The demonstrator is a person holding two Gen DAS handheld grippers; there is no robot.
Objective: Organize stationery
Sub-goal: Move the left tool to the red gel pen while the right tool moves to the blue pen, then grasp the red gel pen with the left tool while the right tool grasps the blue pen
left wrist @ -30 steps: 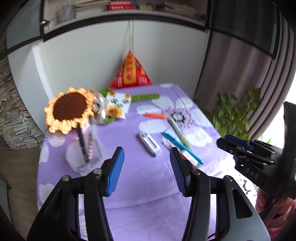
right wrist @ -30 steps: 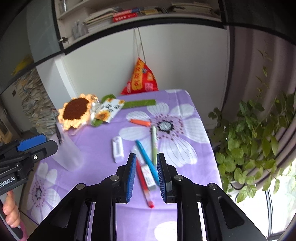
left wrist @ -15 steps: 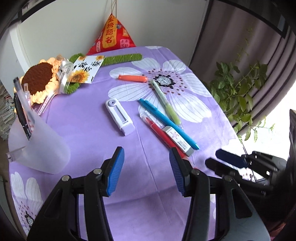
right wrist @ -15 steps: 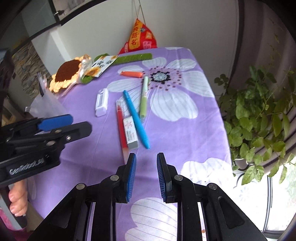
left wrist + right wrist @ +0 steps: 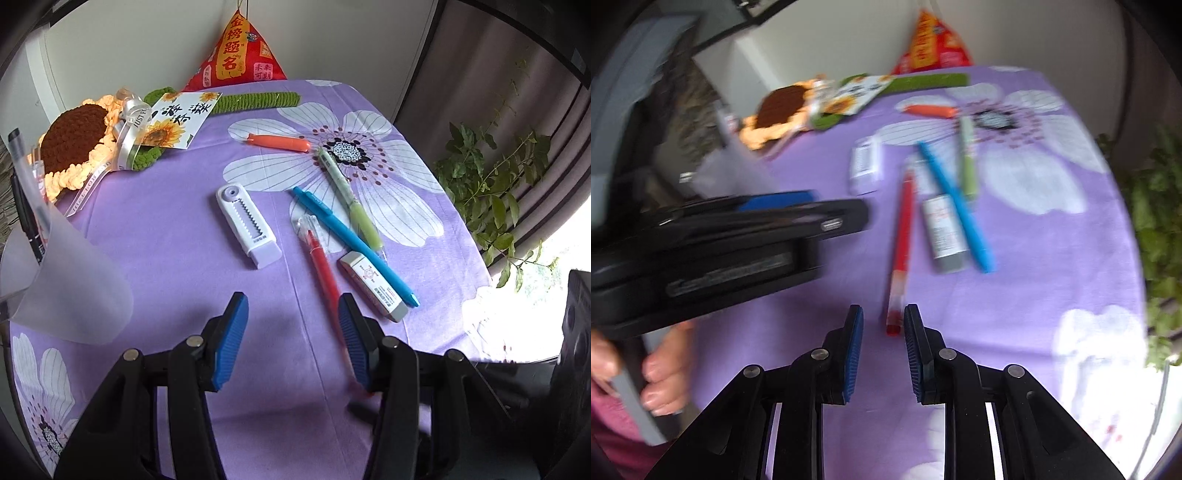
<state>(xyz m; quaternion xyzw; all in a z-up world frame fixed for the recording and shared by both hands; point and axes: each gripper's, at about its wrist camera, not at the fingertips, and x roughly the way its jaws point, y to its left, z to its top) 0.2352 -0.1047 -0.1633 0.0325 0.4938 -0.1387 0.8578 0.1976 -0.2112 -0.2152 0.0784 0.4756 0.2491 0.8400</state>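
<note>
Both tongs hang over the purple tablecloth (image 5: 177, 236) and hold nothing. Jaws of the left gripper (image 5: 293, 334) stand moderately apart above bare cloth, close to the near part of the red pen (image 5: 321, 258). Jaws of the right gripper (image 5: 883, 345) stand narrowly apart, unclamped, with the near end of the red pen (image 5: 901, 236) just ahead of the gap; this alignment suggests the red pen is the intended first pick. The right view is blurred, so contact cannot be confirmed.

Loose stationery lies mid-table: a blue pen (image 5: 354, 243) crossing beside a green pen (image 5: 351, 201), a white eraser (image 5: 373, 286) touching the blue pen, a white correction tape (image 5: 247, 225) and an orange marker (image 5: 279, 143) farther back.

A frosted cup (image 5: 62, 280) at the left edge holds a black pen (image 5: 22, 199) and probably serves as the collection point.
</note>
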